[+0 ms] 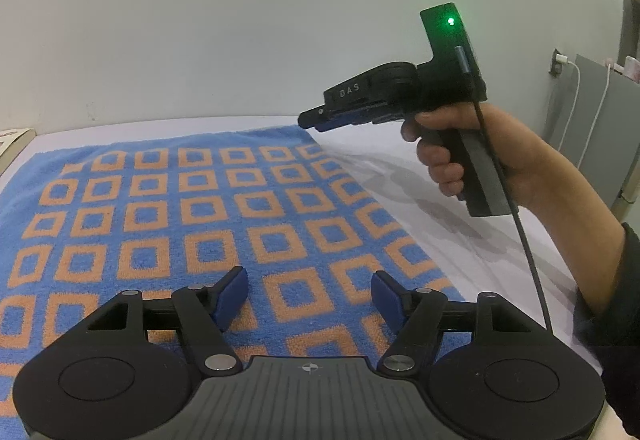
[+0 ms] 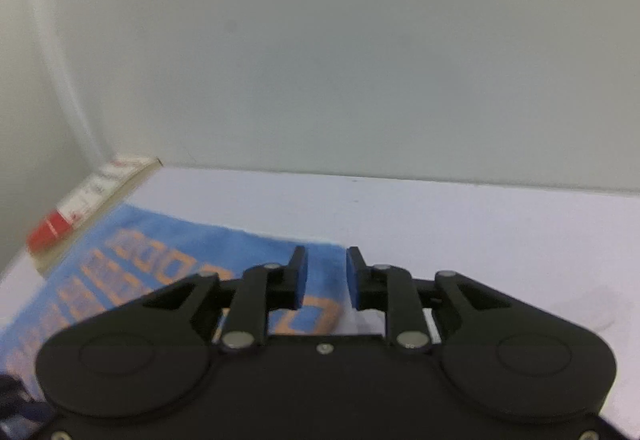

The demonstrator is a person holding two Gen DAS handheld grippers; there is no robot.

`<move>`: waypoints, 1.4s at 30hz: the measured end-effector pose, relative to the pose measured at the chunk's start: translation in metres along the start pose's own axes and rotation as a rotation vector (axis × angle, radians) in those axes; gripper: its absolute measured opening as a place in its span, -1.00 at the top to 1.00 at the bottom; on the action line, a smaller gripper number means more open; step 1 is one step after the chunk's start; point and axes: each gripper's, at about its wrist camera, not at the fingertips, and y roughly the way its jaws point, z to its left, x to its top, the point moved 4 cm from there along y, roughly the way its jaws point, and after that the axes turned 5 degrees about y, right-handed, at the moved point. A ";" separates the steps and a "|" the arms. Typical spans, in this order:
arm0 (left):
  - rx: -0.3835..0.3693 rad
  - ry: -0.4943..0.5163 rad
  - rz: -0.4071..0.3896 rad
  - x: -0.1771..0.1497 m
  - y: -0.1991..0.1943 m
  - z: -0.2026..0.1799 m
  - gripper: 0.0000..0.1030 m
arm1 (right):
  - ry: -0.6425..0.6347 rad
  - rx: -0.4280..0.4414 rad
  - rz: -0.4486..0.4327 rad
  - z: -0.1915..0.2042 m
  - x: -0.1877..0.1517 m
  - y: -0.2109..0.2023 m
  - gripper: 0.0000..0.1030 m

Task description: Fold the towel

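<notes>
The left gripper [image 1: 308, 294] hangs over the towel [image 1: 192, 216], jaws wide apart and empty; the right gripper [image 2: 326, 278], jaws slightly parted and holding nothing, hovers above the towel's far corner, which lies flat on the white bench [image 2: 460, 216]

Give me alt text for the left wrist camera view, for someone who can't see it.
A blue towel patterned with orange squares lies flat on a white surface, with the left gripper open above its near end, holding nothing. At right, a hand holds the right gripper in the air near the towel's far right corner, against a plain wall.
</notes>
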 end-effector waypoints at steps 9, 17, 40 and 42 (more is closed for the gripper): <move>-0.048 0.147 0.002 -0.014 -0.016 -0.043 -0.24 | 0.097 -0.030 -0.017 -0.013 0.002 0.009 0.20; 0.003 0.362 -0.035 -0.020 -0.029 -0.084 -0.23 | 0.103 0.003 -0.012 -0.008 0.005 0.006 0.13; -0.193 0.305 0.008 -0.030 -0.029 -0.091 0.86 | 0.154 0.022 -0.016 -0.026 0.010 -0.004 0.03; -0.213 0.252 0.002 -0.026 -0.031 -0.083 0.89 | 0.156 0.020 -0.020 -0.026 0.010 -0.005 0.03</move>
